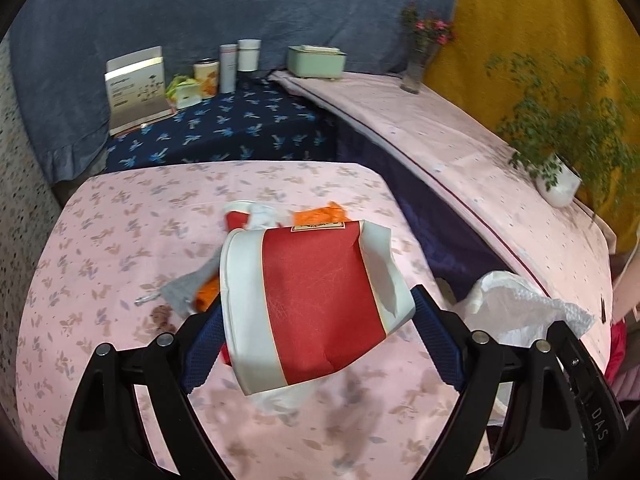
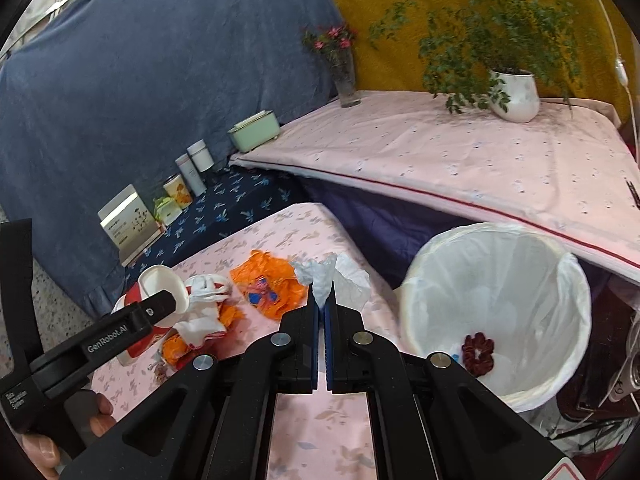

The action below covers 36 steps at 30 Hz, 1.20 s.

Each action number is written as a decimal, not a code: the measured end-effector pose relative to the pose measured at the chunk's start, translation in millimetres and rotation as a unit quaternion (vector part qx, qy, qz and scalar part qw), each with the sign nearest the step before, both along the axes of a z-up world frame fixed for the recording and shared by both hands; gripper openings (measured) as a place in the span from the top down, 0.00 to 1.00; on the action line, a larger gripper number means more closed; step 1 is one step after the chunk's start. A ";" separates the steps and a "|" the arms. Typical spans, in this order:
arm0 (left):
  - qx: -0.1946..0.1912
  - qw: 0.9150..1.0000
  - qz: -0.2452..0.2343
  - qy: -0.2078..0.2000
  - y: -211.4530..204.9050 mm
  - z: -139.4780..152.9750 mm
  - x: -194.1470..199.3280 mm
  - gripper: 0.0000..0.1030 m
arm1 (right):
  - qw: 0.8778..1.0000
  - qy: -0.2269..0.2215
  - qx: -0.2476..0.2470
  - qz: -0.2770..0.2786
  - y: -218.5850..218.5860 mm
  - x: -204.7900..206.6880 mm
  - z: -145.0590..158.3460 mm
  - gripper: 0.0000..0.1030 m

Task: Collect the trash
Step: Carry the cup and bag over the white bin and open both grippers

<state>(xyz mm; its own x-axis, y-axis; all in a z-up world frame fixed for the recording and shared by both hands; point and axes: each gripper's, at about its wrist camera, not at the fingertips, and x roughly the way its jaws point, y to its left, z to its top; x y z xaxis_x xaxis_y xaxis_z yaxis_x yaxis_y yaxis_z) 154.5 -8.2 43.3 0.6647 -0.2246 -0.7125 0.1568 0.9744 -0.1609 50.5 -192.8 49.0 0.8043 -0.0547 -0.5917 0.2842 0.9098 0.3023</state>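
Left gripper (image 1: 318,320) jaws wide, clamping the crushed red-and-white cup (image 1: 312,304) — right gripper (image 2: 322,300) jaws pinching white tissue (image 2: 336,280).

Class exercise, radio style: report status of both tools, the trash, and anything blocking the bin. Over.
Left tool gripping red-and-white paper cup, lifted. Right tool shut on white tissue. Orange wrapper left on table. Lined bin open, path clear.

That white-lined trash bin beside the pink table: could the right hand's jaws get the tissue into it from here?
Probably yes. The right gripper, shut on the crumpled white tissue, is lifted off the pink flowered tablecloth, and the white-lined trash bin stands open just beside it with nothing between.
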 end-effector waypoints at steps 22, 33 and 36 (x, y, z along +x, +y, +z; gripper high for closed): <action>0.048 0.986 -0.157 0.012 -160.5 -21.9 -36.6 0.19 | 0.995 0.003 -0.001 -0.101 -121.1 -52.0 -5.9 0.98; 0.049 0.974 -0.221 0.032 -212.1 -46.6 -33.9 0.19 | 0.993 0.038 0.012 -0.115 -153.5 -44.2 -36.4 0.95; 0.050 0.972 -0.227 0.032 -220.6 -51.7 -33.1 0.19 | 0.991 0.043 0.013 -0.124 -158.9 -45.1 -41.4 0.88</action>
